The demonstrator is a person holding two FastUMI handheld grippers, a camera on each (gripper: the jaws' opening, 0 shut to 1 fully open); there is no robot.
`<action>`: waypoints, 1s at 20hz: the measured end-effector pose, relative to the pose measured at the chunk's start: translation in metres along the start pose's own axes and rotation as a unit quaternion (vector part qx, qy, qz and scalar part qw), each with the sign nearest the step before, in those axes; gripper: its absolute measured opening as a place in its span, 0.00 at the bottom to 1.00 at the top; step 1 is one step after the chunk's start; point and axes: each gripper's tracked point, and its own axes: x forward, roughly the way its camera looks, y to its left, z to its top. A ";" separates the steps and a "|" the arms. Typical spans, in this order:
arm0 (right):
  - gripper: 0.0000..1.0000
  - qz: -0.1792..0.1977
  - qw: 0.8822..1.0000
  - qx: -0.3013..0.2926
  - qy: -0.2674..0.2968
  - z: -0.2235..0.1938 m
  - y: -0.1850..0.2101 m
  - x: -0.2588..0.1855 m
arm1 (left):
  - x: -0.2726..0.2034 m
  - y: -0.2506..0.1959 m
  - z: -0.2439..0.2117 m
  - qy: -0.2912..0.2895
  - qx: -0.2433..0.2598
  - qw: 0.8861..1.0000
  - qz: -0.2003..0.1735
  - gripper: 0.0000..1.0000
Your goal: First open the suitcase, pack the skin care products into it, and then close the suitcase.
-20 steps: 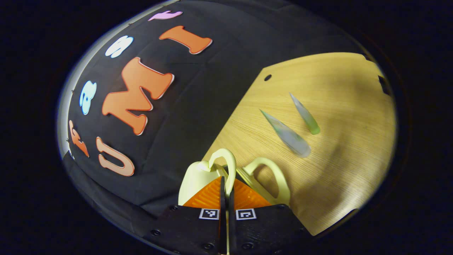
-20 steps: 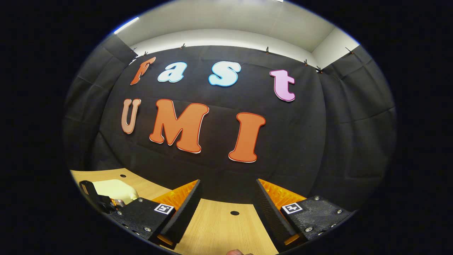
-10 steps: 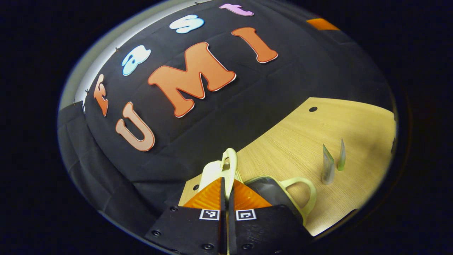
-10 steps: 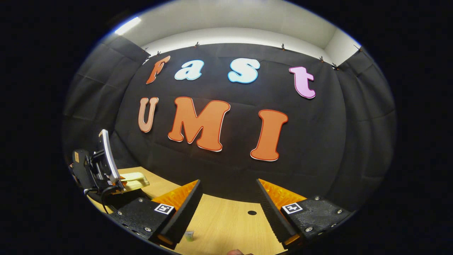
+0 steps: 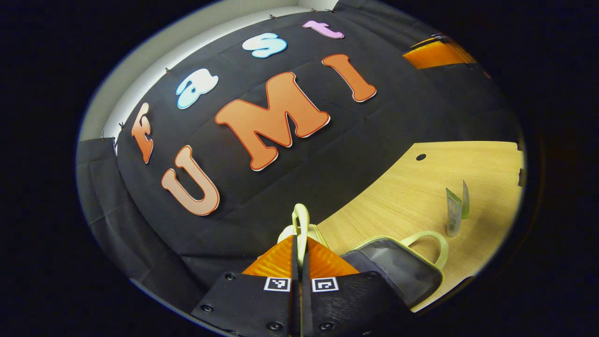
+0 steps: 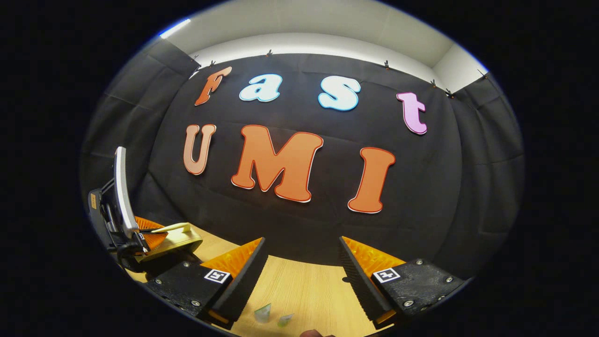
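Note:
In the left gripper view my left gripper [image 5: 299,241] is shut on the pale yellow handle [image 5: 300,213] of the small suitcase's lid, which it holds raised. The other half of the suitcase [image 5: 398,269] lies open on the table, showing its grey lining and its own handle [image 5: 428,238]. Two skin care tubes [image 5: 453,213] stand cap-down on the table beyond it. In the right gripper view my right gripper [image 6: 302,276] hangs open and empty over the table. The tips of the tubes [image 6: 263,312] show just below it. At far left are the left gripper [image 6: 119,220] and the lifted lid [image 6: 185,236].
The wooden table [image 5: 412,187] reaches back to the black cloth wall and has a small round hole [image 5: 421,157] near its far edge. An orange part [image 5: 435,54], probably of the right gripper, sits at the upper right of the left gripper view.
My left gripper has swung the lid up by its handle, so the case gapes wider and its grey lining shows. The right gripper stayed open while the tubes' tips came into its view.

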 end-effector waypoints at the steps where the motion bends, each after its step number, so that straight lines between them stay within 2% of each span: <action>1: 0.95 -0.005 1.000 -0.005 0.003 -0.002 0.000 -0.001 | 0.000 0.004 -0.001 -0.005 0.004 1.000 -0.001 0.02; 6: 0.95 -0.042 0.999 -0.027 0.018 -0.003 -0.006 -0.007 | 0.005 0.041 -0.010 -0.027 -0.015 0.999 0.004 0.02; 10: 0.95 -0.065 0.997 -0.038 0.028 -0.005 -0.011 -0.010 | 0.015 0.082 -0.030 -0.027 -0.056 0.998 0.017 0.02; 15: 0.95 -0.068 0.996 -0.043 0.037 -0.008 -0.007 -0.009 | 0.033 0.135 -0.072 0.001 -0.124 0.991 0.042 0.02; 16: 0.92 -0.067 0.996 -0.041 0.036 -0.008 -0.006 -0.008 | 0.034 0.142 -0.080 0.006 -0.135 0.990 0.047 0.02; 20: 0.95 -0.056 0.997 -0.035 0.027 -0.006 0.000 -0.002 | 0.036 0.171 -0.118 0.024 -0.191 0.979 0.064 0.02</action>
